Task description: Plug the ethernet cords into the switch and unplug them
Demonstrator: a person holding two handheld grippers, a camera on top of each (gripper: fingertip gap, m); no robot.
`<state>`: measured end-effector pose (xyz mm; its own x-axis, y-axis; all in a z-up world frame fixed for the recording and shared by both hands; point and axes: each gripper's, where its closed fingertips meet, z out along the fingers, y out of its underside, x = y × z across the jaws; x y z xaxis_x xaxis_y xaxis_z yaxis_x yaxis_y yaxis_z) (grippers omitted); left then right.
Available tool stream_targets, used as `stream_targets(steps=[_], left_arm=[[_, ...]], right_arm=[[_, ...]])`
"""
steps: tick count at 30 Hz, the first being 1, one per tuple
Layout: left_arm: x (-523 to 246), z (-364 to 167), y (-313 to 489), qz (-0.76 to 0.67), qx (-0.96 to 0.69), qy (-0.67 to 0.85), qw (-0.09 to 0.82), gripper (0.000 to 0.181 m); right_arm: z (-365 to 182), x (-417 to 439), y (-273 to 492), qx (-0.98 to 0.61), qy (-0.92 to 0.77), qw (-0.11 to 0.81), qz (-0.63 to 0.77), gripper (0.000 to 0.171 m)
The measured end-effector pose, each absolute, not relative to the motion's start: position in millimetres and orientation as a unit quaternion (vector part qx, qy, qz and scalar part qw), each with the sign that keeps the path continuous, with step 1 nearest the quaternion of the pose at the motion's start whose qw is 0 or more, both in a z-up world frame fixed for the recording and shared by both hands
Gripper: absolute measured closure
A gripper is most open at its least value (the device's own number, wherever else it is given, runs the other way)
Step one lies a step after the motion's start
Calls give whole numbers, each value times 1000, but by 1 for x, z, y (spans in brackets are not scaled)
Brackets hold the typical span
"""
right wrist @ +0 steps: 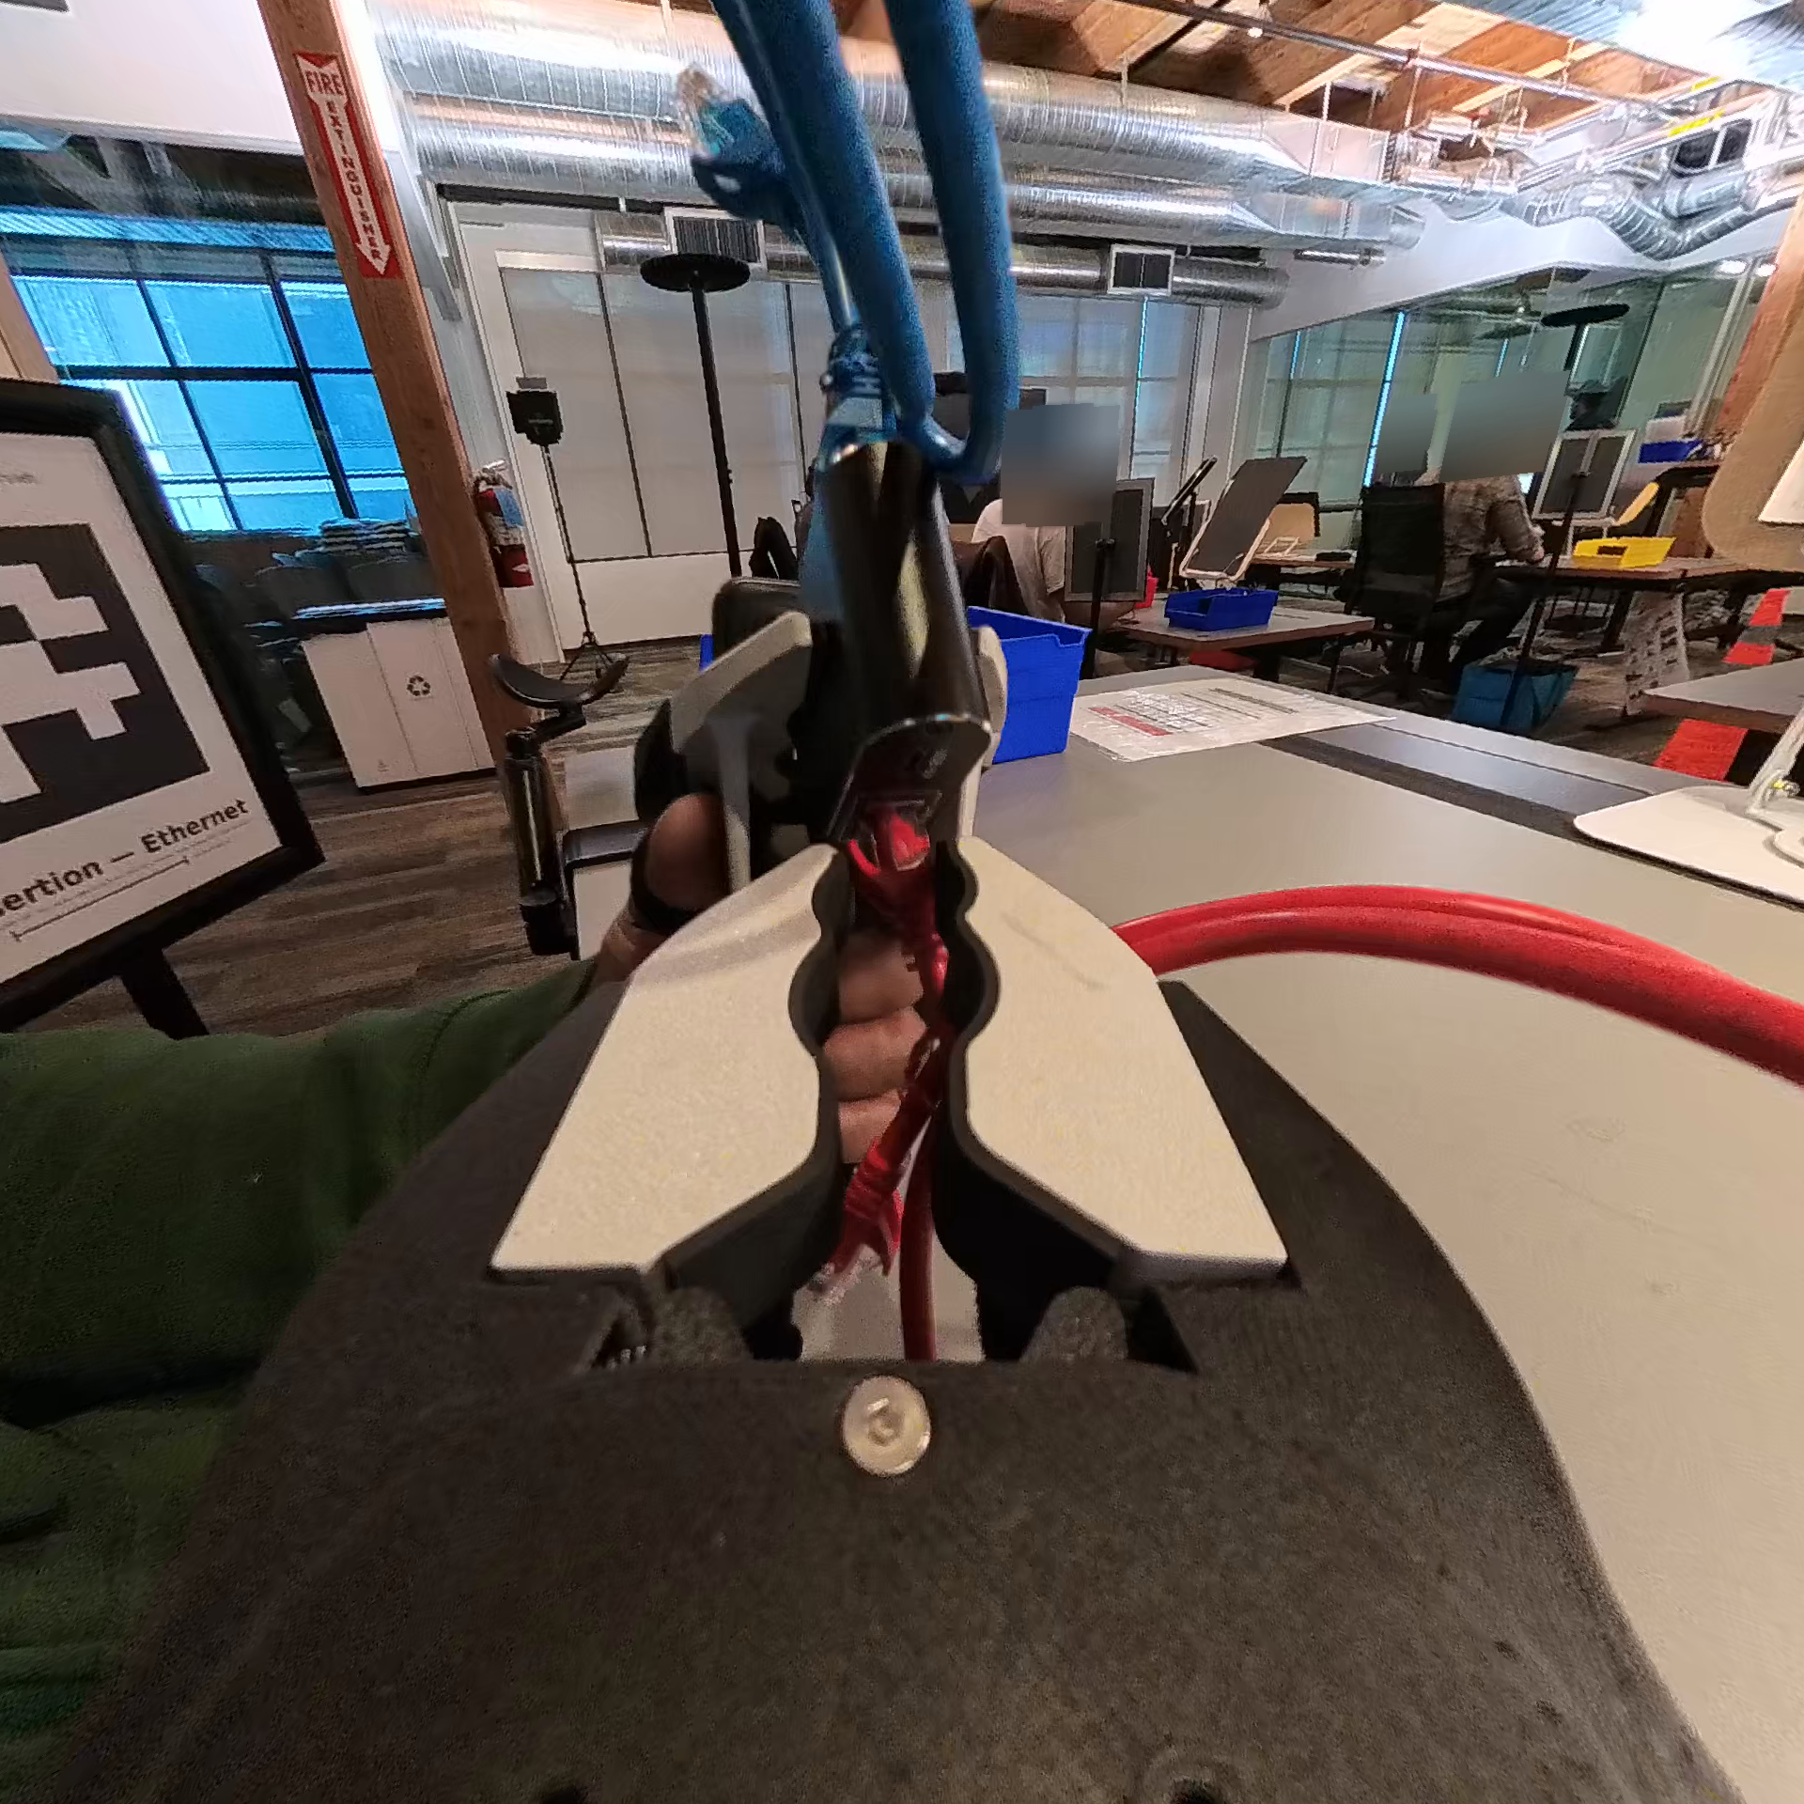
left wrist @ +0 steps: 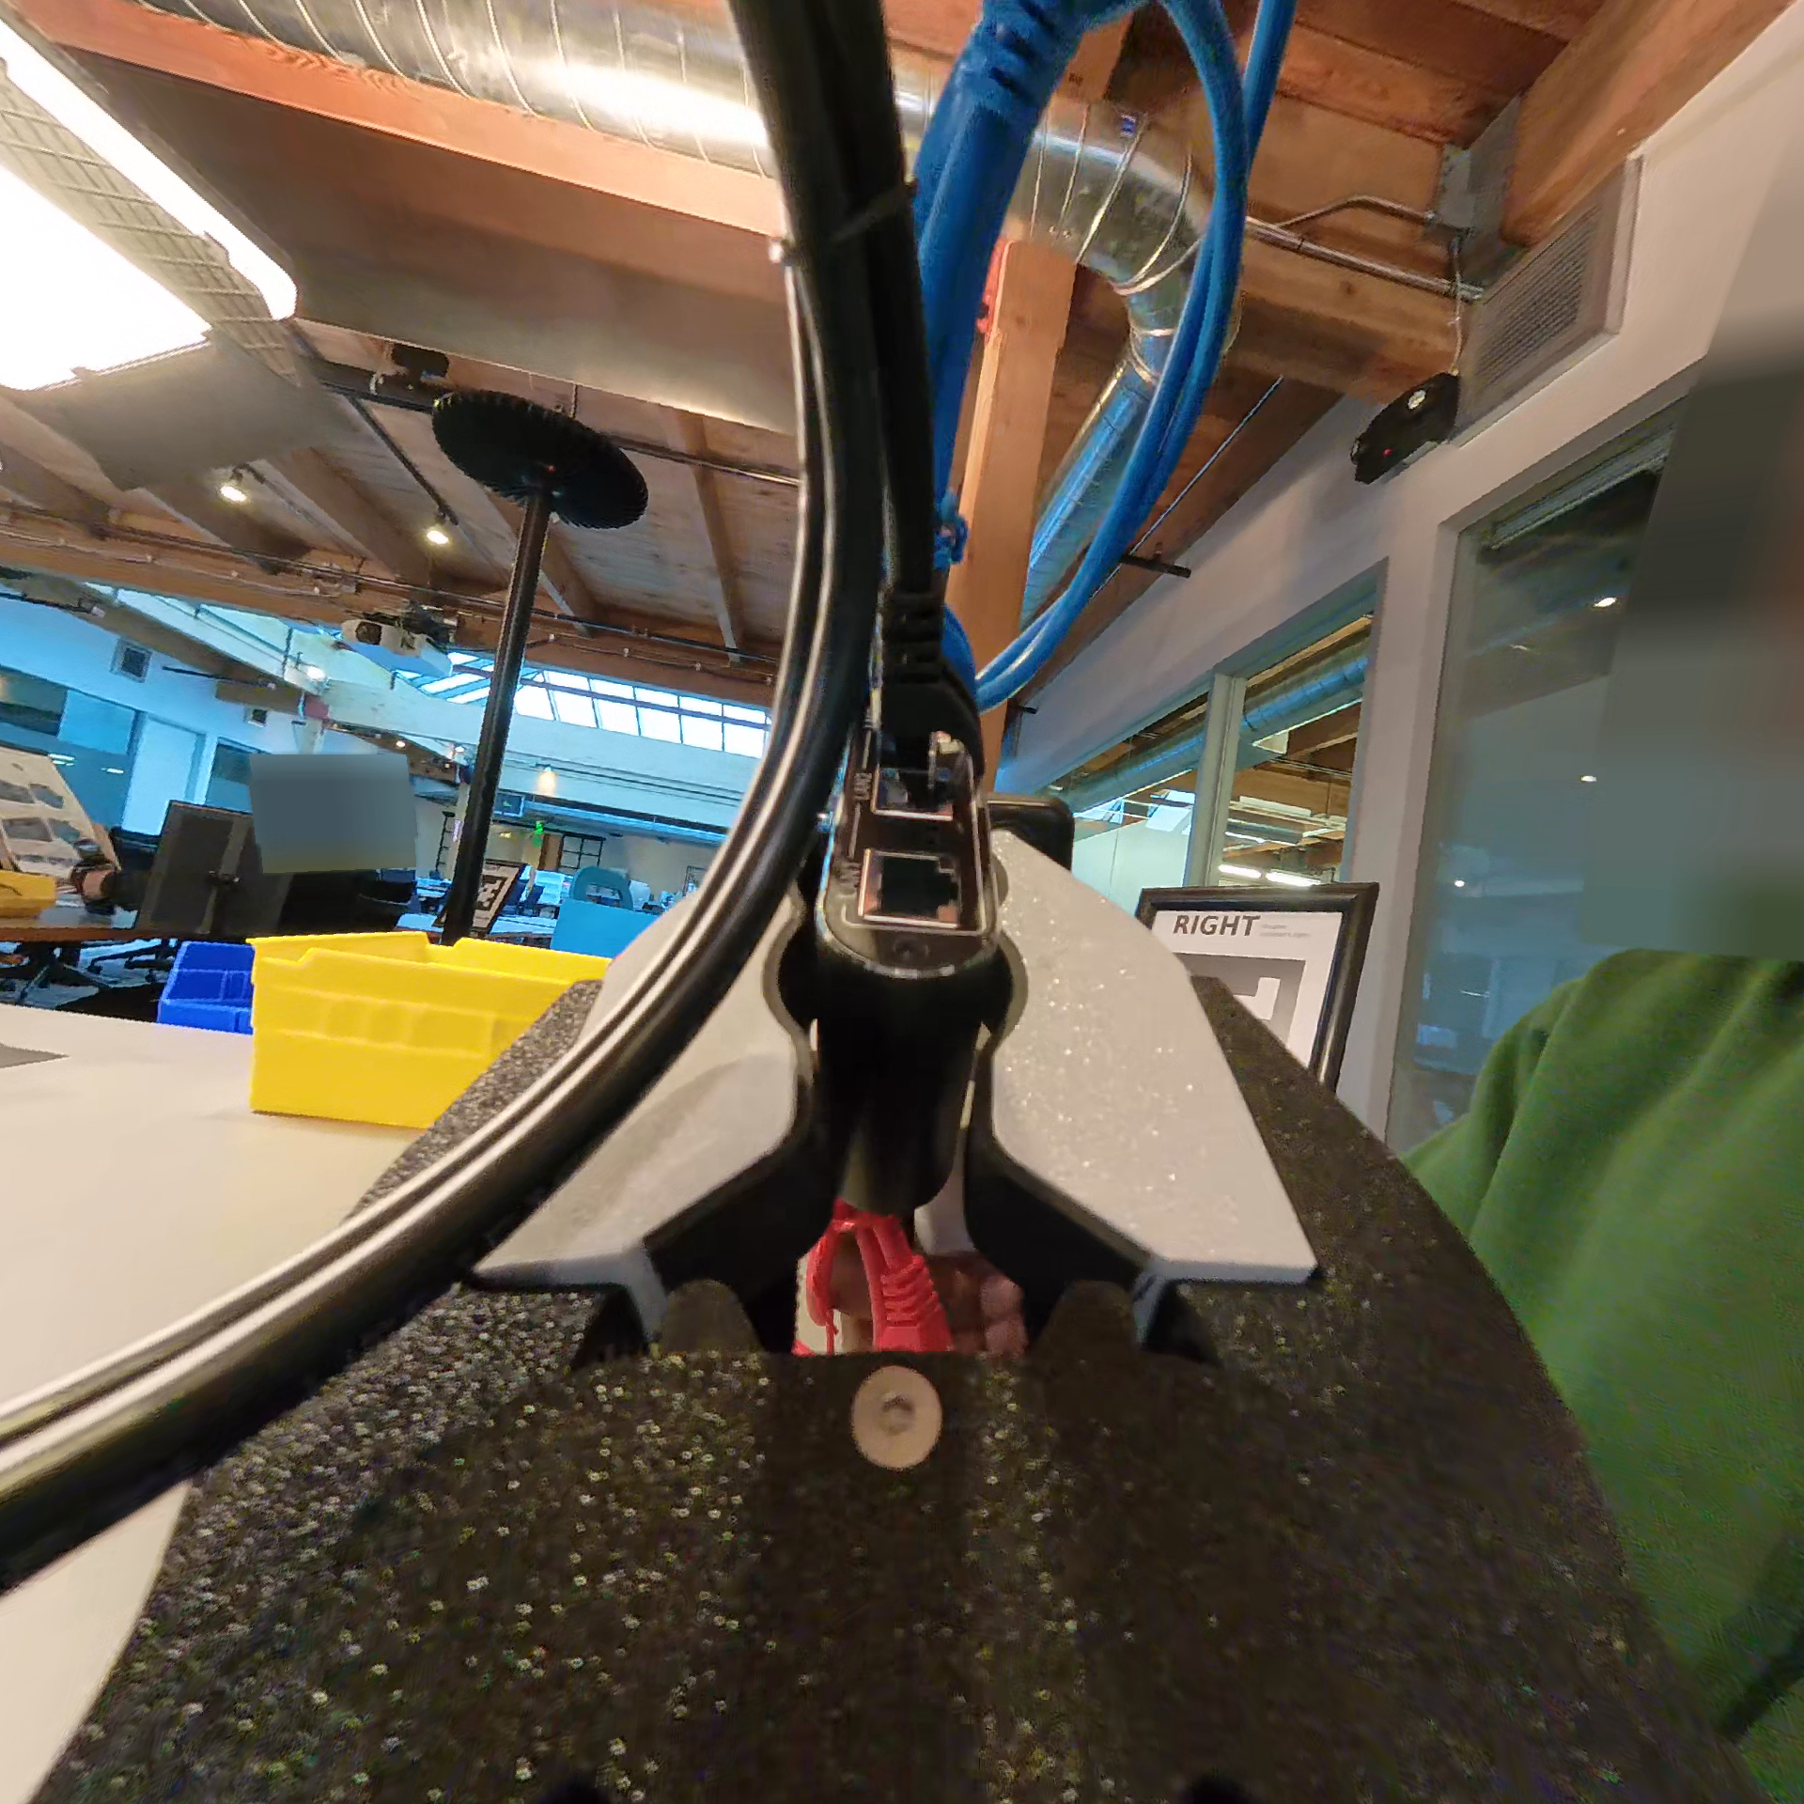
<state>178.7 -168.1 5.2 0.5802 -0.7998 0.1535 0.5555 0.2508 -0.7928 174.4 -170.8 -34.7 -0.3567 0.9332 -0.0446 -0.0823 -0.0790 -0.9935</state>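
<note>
Up off the bench (left wrist: 146, 1171), the left hand-held gripper (left wrist: 903, 976) pinches the black switch (left wrist: 903, 1064) between its grey fingers (left wrist: 1103, 1054), holding it so that its port face points upward. A black cord (left wrist: 913, 644) is plugged into the far port, while the near port (left wrist: 908, 886) sits open. Blue cords (left wrist: 986, 244) loop above the switch, and another black cable (left wrist: 683, 976) sweeps down to the left across the gripper's body. Behind the left gripper, a yellow bin (left wrist: 390, 1025) and a blue bin (left wrist: 205, 986) rest on the bench. In the right wrist view, the right hand-held gripper (right wrist: 893, 937) is closed on the red cord (right wrist: 1464, 942) just behind its plug (right wrist: 893, 840), and the plug's tip sits at a port on the underside of the switch (right wrist: 908, 635); whether it is fully seated cannot be told. The red cord arcs away to the right over the grey bench (right wrist: 1464, 1220). A green sleeve (right wrist: 195, 1171) shows at the left, and a framed sign (right wrist: 98, 683) stands beyond it.
</note>
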Motion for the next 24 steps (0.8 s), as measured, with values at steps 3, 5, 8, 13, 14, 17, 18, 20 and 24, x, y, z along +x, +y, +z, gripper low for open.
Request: stream_targets(steps=[3, 5, 8, 13, 14, 17, 18, 20, 24], left_arm=[[181, 6, -169, -435, -427, 150, 778, 154], [181, 6, -170, -432, -428, 150, 780, 153], [179, 5, -168, -423, -430, 144, 784, 153], [179, 7, -170, -434, -424, 143, 782, 153], [179, 7, -171, -442, -420, 144, 780, 153], [178, 8, -172, -459, -414, 136, 775, 150], [178, 9, -173, -459, -411, 141, 775, 150], [178, 9, -176, -450, -411, 149, 779, 150], [172, 9, -174, -424, -415, 138, 793, 152]], right_arm=[[-32, 176, -172, -389, -541, 415, 619, 155], [-32, 176, -172, -387, -543, 426, 611, 155], [-33, 175, -171, -391, -542, 438, 601, 155], [-31, 174, -170, -398, -544, 466, 574, 157], [-30, 173, -170, -399, -545, 473, 566, 157], [-26, 174, -170, -402, -541, 494, 548, 171], [-25, 173, -171, -401, -543, 497, 545, 171], [-26, 173, -175, -390, -551, 491, 551, 171], [-28, 174, -176, -375, -556, 498, 550, 171]])
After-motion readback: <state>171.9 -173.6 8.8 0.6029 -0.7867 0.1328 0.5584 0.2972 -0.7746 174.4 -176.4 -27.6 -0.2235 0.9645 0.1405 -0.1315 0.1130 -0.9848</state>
